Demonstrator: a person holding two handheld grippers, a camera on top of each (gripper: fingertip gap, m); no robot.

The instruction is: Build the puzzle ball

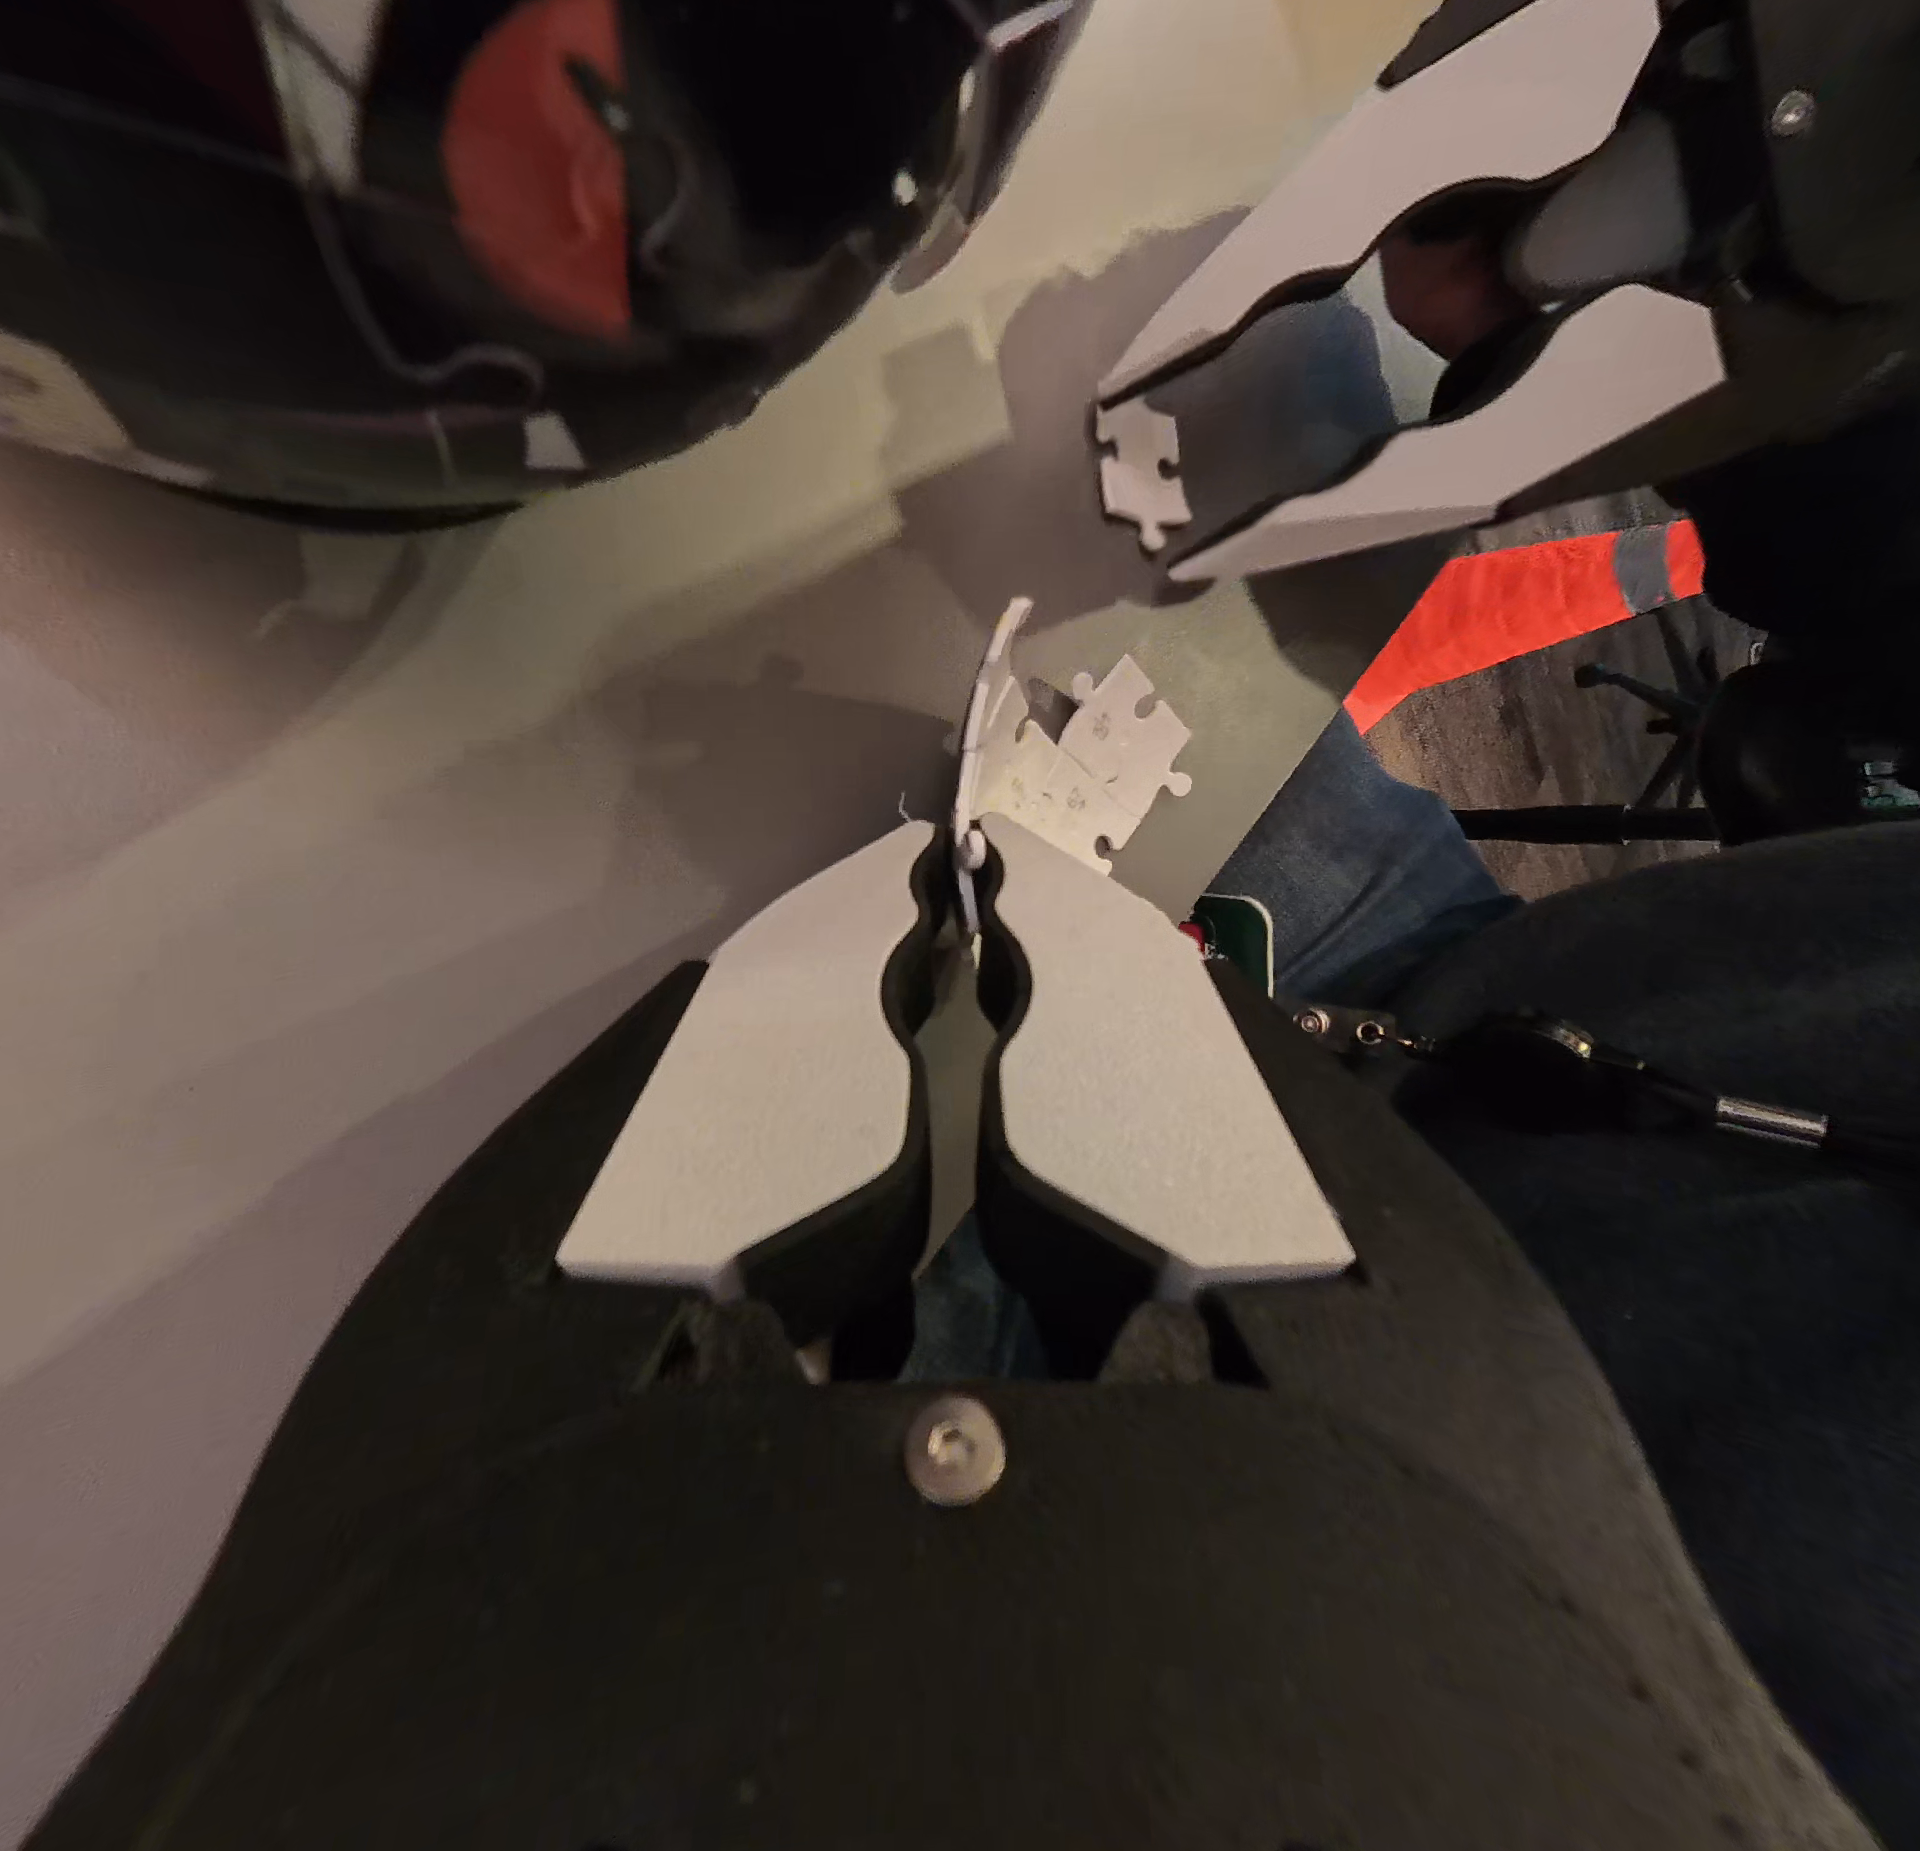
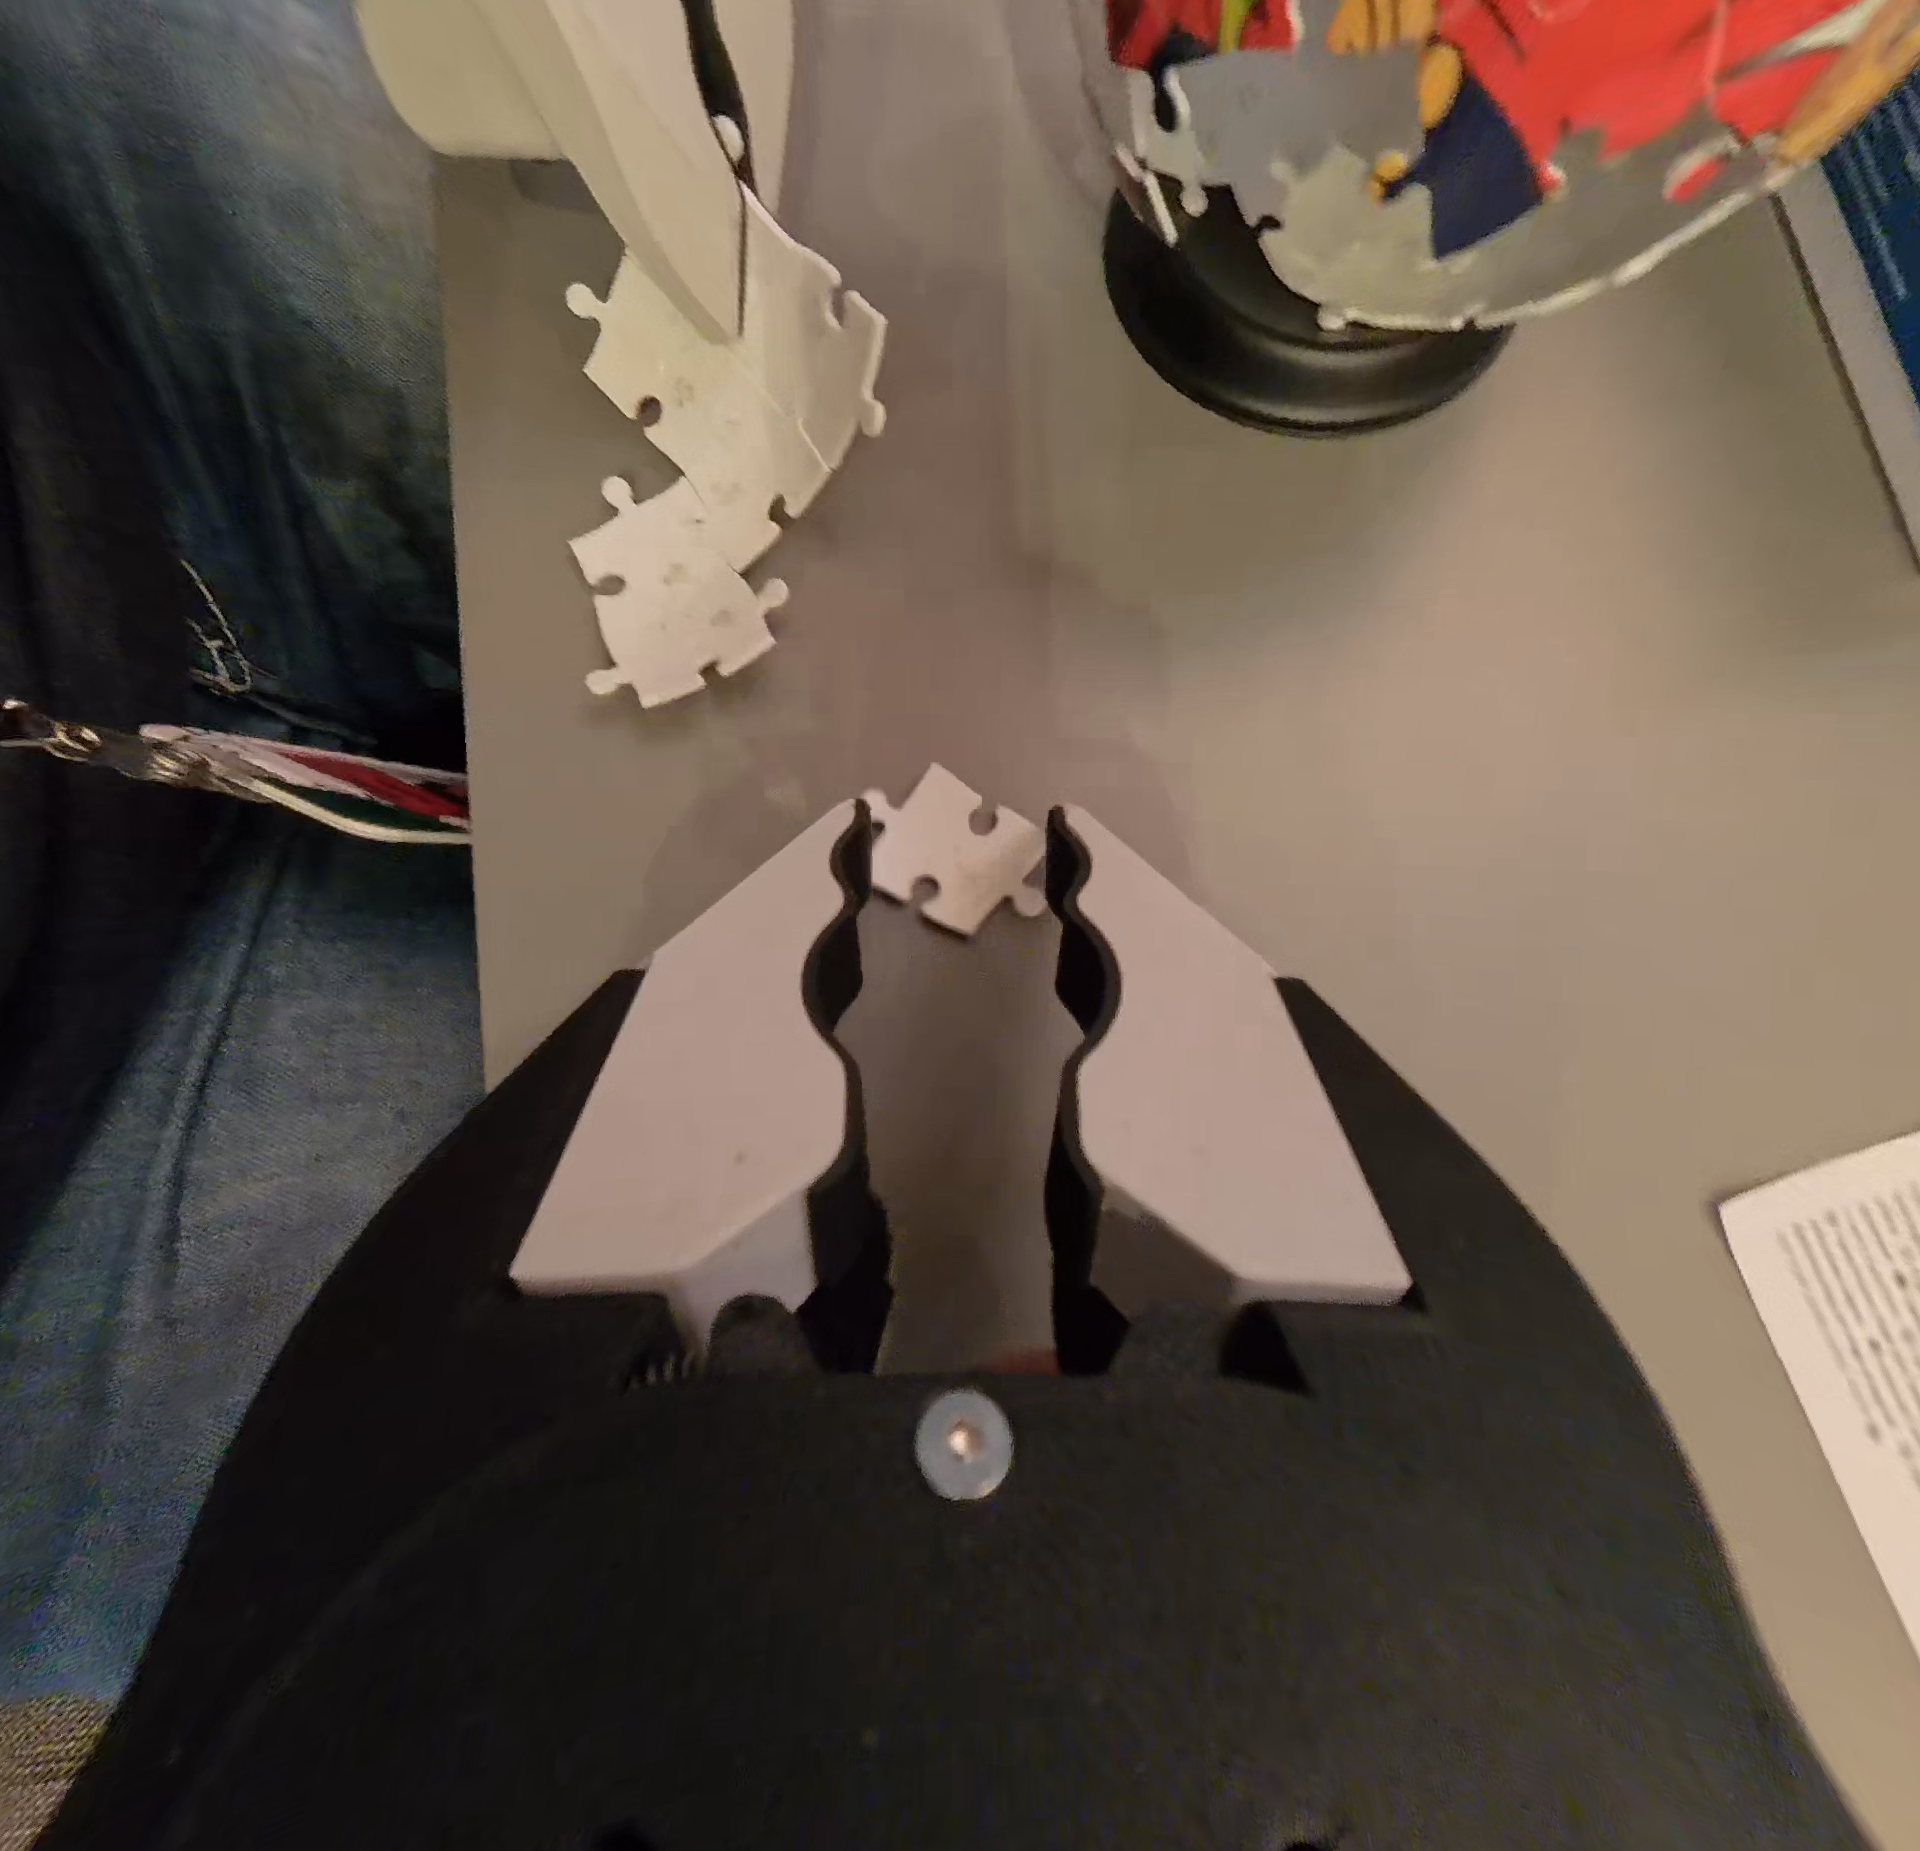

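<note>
The puzzle ball (image 2: 1507, 118) sits on a black stand (image 2: 1288, 347) on the grey tabletop (image 2: 1351, 762). Its printed shell is only partly closed: a jagged gap shows the pale insides of the pieces along its lower side, so I judge the build well under way but unfinished.

Toward the tabletop's edge from the ball, the left tool (image 2: 727, 331) is pressed together on a curved strip of joined pieces (image 2: 717, 471), white backs up, held clear of the ball. Nearer the camera than the ball, the right tool (image 2: 956, 856) pinches a single loose piece (image 2: 951, 851) across its width, the tips set only as far apart as that piece.

Still to do, as I read it: lock the single piece onto the strip or the ball, then fit the strip into the gap. A printed sheet (image 2: 1839, 1406) lies at the tabletop's near right corner.
</note>
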